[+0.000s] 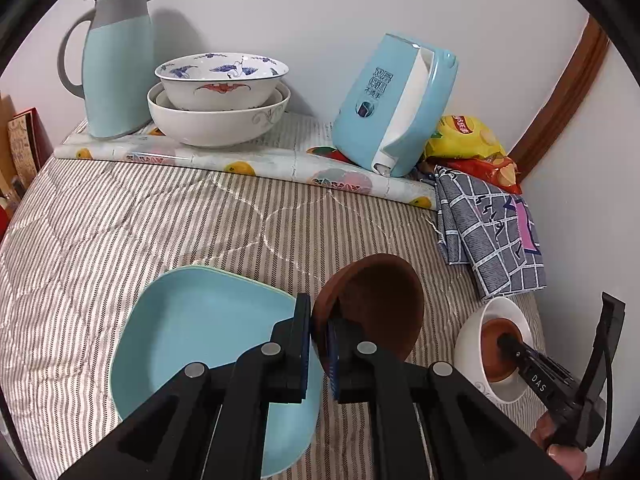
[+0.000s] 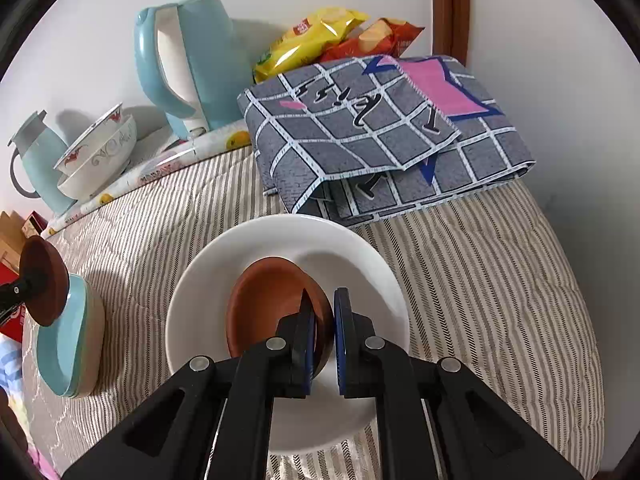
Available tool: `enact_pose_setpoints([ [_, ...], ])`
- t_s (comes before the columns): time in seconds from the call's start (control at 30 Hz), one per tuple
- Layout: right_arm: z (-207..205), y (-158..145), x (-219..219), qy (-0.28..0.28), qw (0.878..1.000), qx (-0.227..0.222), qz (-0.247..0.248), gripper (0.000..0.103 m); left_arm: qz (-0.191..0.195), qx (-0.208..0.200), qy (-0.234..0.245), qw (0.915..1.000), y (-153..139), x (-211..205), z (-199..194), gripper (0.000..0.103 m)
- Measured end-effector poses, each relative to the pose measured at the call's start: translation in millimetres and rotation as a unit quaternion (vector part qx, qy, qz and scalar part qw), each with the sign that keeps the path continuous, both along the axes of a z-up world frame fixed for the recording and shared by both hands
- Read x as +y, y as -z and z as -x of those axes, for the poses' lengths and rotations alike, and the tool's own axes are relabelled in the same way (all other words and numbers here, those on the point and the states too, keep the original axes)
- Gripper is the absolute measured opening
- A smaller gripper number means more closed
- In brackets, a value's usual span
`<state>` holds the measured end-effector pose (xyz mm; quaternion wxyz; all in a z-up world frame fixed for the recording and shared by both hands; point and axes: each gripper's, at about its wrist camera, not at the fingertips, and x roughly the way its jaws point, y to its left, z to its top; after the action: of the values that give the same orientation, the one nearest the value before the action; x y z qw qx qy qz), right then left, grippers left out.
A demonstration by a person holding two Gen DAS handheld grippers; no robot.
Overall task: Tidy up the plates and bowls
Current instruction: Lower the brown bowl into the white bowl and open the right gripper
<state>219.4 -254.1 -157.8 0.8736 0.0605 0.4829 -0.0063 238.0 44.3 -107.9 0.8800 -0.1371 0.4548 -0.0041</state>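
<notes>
My left gripper (image 1: 319, 330) is shut on the rim of a brown bowl (image 1: 380, 300) and holds it tilted above the striped cloth, just right of a light blue square plate (image 1: 200, 328). That bowl (image 2: 44, 284) and plate (image 2: 68, 340) also show at the left of the right wrist view. My right gripper (image 2: 324, 320) is shut on the rim of a second brown bowl (image 2: 268, 304) that lies inside a white bowl (image 2: 208, 304). In the left wrist view the right gripper (image 1: 508, 342) reaches into that white bowl (image 1: 472, 332).
At the back stand a light blue jug (image 1: 116, 68), a patterned bowl nested in a white bowl (image 1: 218, 112), and a leaning blue kettle (image 1: 396, 100). Snack bags (image 1: 468, 140) and a folded checked cloth (image 2: 380, 132) lie at the right by the wall.
</notes>
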Motion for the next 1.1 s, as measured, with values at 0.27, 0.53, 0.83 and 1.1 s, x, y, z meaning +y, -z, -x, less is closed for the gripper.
enact_pose_setpoints([
  [0.27, -7, 3, 1, -0.005, 1.000, 0.011, 0.001, 0.009, 0.007, 0.003, 0.004, 1.0000, 4, -2, -5, 0.008],
  [0.53, -8, 6, 11, -0.023, 0.998, 0.039, 0.049, 0.009, 0.012, 0.005, 0.005, 0.9999, 5, -1, -5, 0.008],
  [0.83, -14, 10, 16, -0.024, 0.995, 0.059, 0.077, 0.012, 0.021, 0.005, 0.007, 0.9997, 5, 3, -5, 0.008],
  [1.1, -16, 13, 22, -0.023, 0.992, 0.062, 0.107, 0.016, 0.023, 0.006, 0.007, 0.9997, 4, 5, -2, 0.008],
])
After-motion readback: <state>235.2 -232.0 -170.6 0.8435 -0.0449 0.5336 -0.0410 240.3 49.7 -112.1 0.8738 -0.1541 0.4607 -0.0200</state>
